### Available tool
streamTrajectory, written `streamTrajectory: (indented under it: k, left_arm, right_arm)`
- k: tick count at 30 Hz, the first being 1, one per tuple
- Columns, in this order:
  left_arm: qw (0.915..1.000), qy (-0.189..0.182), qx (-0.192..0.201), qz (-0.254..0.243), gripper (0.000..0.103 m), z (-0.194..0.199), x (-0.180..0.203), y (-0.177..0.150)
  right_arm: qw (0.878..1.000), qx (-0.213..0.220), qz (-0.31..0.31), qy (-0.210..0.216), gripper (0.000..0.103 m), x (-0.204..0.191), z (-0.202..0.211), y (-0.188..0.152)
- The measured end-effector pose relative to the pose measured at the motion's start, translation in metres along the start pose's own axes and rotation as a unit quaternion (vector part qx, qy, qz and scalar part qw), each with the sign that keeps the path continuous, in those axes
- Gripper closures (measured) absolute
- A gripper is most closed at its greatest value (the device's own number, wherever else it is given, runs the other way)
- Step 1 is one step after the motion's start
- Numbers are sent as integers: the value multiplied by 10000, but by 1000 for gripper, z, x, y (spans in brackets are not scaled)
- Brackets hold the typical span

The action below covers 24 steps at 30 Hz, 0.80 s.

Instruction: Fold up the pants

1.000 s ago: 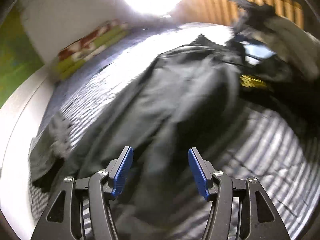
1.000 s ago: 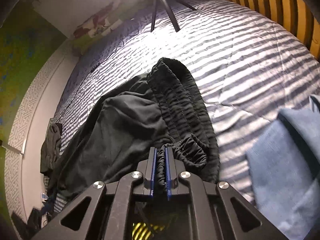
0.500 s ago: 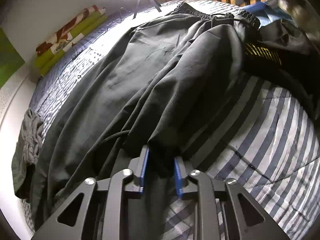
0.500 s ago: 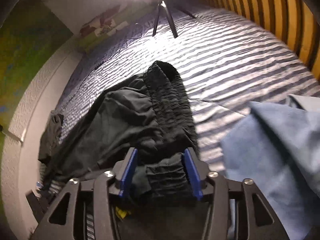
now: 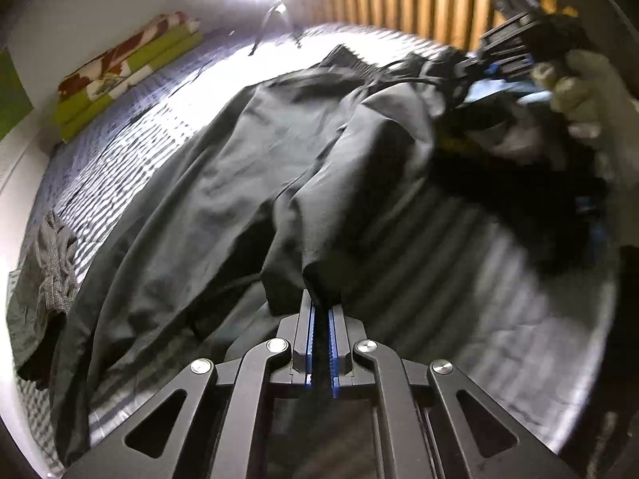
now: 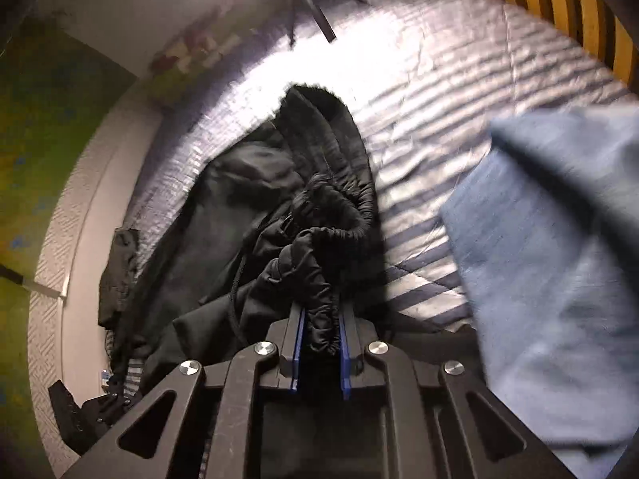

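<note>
Dark grey-black pants (image 5: 247,183) lie spread across a striped bed cover (image 5: 499,299). My left gripper (image 5: 320,313) is shut on a fold of the pant leg near the view's lower middle, lifting the cloth a little. In the left wrist view my right gripper (image 5: 485,68) is at the upper right, held by a gloved hand (image 5: 579,92) at the waist end. In the right wrist view my right gripper (image 6: 321,315) is shut on the gathered elastic waistband (image 6: 319,215), with a drawstring (image 6: 235,291) hanging to the left.
A blue folded garment (image 6: 559,279) lies to the right of the waistband. A grey knit item (image 5: 52,247) sits at the bed's left edge. Folded green and red bedding (image 5: 127,76) lies at the far left. A bright lamp on a tripod (image 5: 275,20) and a wooden slatted headboard (image 5: 419,4) stand behind.
My left gripper came down and shut on the pant leg fabric. My right gripper opened briefly, then shut again on the bunched waistband.
</note>
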<state>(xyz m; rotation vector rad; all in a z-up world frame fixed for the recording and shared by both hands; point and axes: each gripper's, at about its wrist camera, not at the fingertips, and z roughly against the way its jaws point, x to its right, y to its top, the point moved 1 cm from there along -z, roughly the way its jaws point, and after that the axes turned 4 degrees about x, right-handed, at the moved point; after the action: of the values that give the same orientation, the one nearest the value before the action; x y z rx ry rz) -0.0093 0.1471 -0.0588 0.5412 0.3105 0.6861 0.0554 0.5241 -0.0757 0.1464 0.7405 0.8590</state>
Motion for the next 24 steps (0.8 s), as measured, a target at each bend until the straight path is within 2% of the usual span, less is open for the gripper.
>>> streamTrajectory:
  k: [7,10,13,14,15,16,17,18,20,21,23,24]
  left_arm:
    - [9975,-670,94,-205,99,64,50,-10]
    - [9942,-1043,-37,-242,98,73,73,-21]
    - [9905,-1239,-391,-459,78,71,87,-37]
    - [9912,-1207,-392,-366,65,71,82,-39]
    - [9917,-1205,-371,-232,61,73,74,-39]
    - [9923,-1191,-345,-59,61,76,63,-38]
    - [9935,-1096,-293,120,61,78,47,-36]
    - [9957,-849,-201,312,59,80,26,-31]
    - [9974,-418,-79,584,51,81,-10,-23]
    - [9971,-122,-68,746,49,77,-35,-19]
    - [9947,573,-62,846,49,64,-74,-8]
    - [9928,782,-83,909,48,56,-92,-3]
  right_arm:
    - [9996,241,168,29,93,-8,88,-17]
    - [9983,311,411,-270,93,-6,116,-40]
    - [9874,-145,1105,-1126,89,-2,107,-69]
    - [9827,-308,1299,-1286,85,0,102,-77]
    - [9818,-288,1294,-1358,83,3,104,-80]
    - [9840,-217,1210,-1290,83,5,109,-79]
    - [9867,-138,1146,-1141,83,5,114,-74]
    - [9891,44,1107,-975,81,3,122,-65]
    - [9885,356,1164,-898,76,-8,129,-44]
    - [9880,447,1236,-812,69,-16,127,-30]
    - [9867,457,1373,-743,61,-33,111,-5]
    - [9865,371,1409,-751,61,-40,91,14]
